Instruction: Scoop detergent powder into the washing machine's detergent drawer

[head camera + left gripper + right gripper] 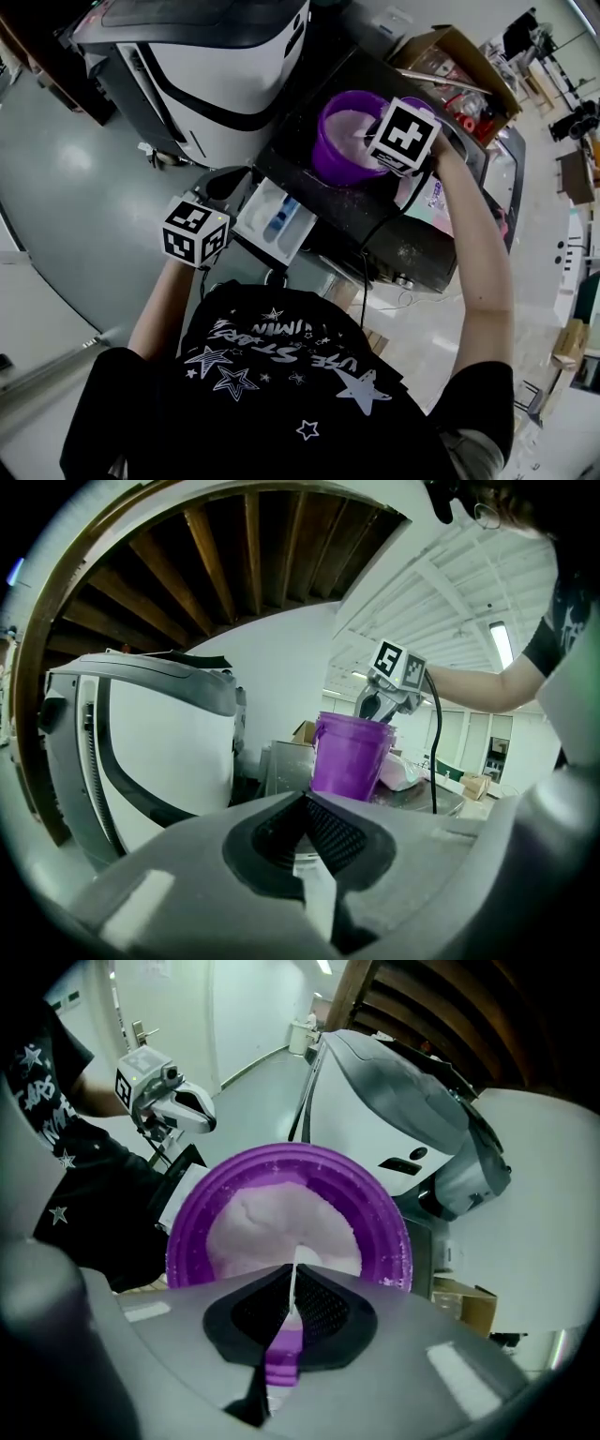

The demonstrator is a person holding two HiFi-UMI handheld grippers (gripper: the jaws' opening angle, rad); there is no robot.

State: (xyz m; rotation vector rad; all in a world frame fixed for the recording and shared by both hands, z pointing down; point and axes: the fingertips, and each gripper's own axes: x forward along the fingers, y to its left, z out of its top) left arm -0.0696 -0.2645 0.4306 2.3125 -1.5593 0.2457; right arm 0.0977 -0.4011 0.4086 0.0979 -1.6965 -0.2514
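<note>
Op: right gripper [294,1286] over the purple bucket [380,1206], jaws closed tight on the purple handle of the scoop [281,1361]. Scoop's far end sits at the powder [272,1227]; can't see how full it is.

Obs: Left side?

Op: left gripper [307,803] has jaws pinched together w/ a white edge between them. I judge that's the front of the detergent drawer [272,220], which is pulled out of the washing machine [375,216], below & left of the bucket.

Obs: Step?

Op: Loading the scoop, I'd say. Can't confirm any powder in the drawer compartments. Next: lift scoop level, clear the rim, carry it left & down to the drawer, tip into a compartment. Needs a steady wrist, else spill.

Obs: Obstacles?

Op: Bucket wall is tall, so the scoop has to rise first. Cable [370,239] from my right gripper hangs across the machine top, near that path. Big white-and-black unit [216,84] just beside the bucket, cardboard box [450,56] behind; neither blocks. Machine top already dusted w/ powder.
</note>
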